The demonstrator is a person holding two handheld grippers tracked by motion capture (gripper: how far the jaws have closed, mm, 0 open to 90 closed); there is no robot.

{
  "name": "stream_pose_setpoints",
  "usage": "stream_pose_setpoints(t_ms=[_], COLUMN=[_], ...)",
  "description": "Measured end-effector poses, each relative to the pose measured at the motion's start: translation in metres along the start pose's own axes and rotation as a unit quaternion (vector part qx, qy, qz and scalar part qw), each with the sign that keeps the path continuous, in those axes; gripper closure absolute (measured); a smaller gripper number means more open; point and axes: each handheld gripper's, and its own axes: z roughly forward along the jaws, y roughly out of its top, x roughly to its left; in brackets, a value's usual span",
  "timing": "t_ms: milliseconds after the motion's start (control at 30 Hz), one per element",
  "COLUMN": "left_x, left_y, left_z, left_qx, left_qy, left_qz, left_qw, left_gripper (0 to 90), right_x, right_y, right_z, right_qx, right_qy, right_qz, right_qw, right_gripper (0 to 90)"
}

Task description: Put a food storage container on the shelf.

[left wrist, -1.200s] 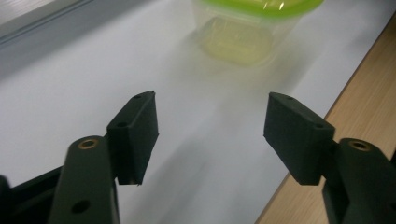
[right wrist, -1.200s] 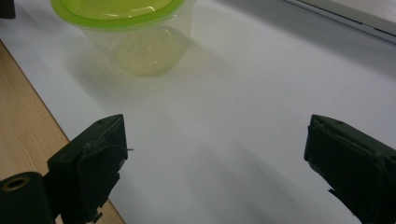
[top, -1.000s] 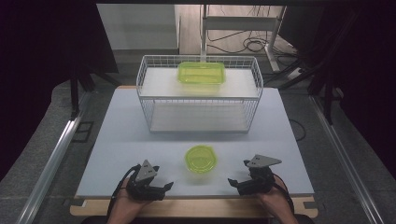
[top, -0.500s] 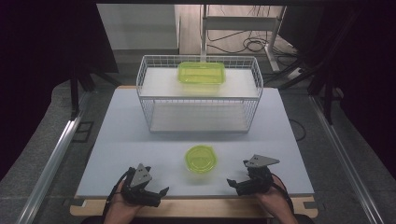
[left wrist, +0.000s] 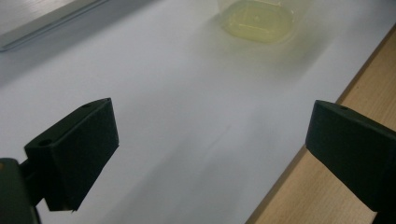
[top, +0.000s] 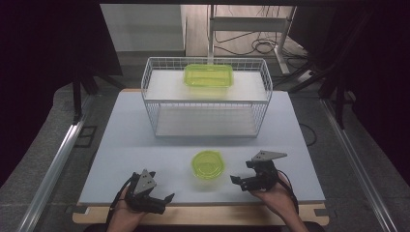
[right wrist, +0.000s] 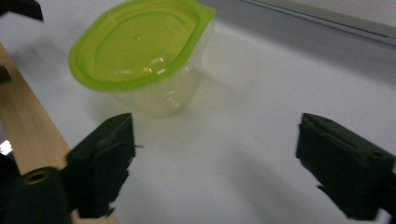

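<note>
A small round clear tub with a lime-green lid (top: 208,164) stands near the table's front edge, between my two grippers. My left gripper (top: 164,202) lies at the front left and points right toward it. Its jaws stand wide open after just opening, with bare table between them (left wrist: 210,154), and the tub (left wrist: 259,21) sits well ahead. To the tub's right, my right gripper (top: 241,173) faces left. Its jaws have just been closing a little but remain open (right wrist: 224,168), and the tub (right wrist: 140,51) is beyond their tips, apart from them.
A white wire rack (top: 154,101) stands at the back of the white table (top: 125,145). A rectangular green-lidded container (top: 208,75) rests on its top shelf. A wooden strip (top: 203,212) runs along the front edge.
My left gripper has slipped slightly toward the front edge and its jaws have spread wider. The right gripper and the tub have stayed in place.
</note>
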Motion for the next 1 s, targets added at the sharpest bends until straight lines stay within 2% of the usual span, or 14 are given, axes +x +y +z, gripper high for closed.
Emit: stream_pose_setpoints(t_ms=[67, 133, 300, 367, 700, 900, 1000], left_x=[-0.001, -0.002, -0.001, -0.001, -0.002, -0.002, -0.002], left_y=[0.000, 0.001, 0.001, 0.000, 0.000, 0.000, 0.000], left_z=[0.001, 0.001, 0.001, 0.001, 0.002, 0.002, 0.003], left_qx=[0.002, 0.004, 0.005, 0.008, 0.015, 0.016, 0.017], left_qy=[-0.001, 0.001, 0.004, 0.005, 0.005, 0.004, 0.005], left_qz=[0.004, 0.007, 0.007, 0.009, 0.020, 0.021, 0.024], left_qw=[1.0000, 1.0000, 1.0000, 0.9999, 0.9997, 0.9996, 0.9996], left_gripper=[2.7, 2.7, 2.8, 3.0, 3.4, 3.5, 3.5], right_x=[-0.004, -0.007, -0.013, -0.015, -0.024, -0.028, -0.031], right_y=[0.006, 0.012, 0.029, 0.036, 0.056, 0.058, 0.058], right_z=[0.001, 0.001, 0.010, 0.016, 0.045, 0.054, 0.057], right_qx=[0.003, 0.008, 0.006, 0.012, 0.046, 0.065, 0.076], right_qy=[0.011, 0.034, 0.063, 0.079, 0.105, 0.128, 0.146], right_qz=[0.012, 0.023, 0.042, 0.055, 0.072, 0.092, 0.104], right_qw=[0.9999, 0.9991, 0.9971, 0.9953, 0.9907, 0.9854, 0.9810], right_gripper=[23.6, 29.8, 39.8, 43.9, 55.2, 61.1, 65.4])
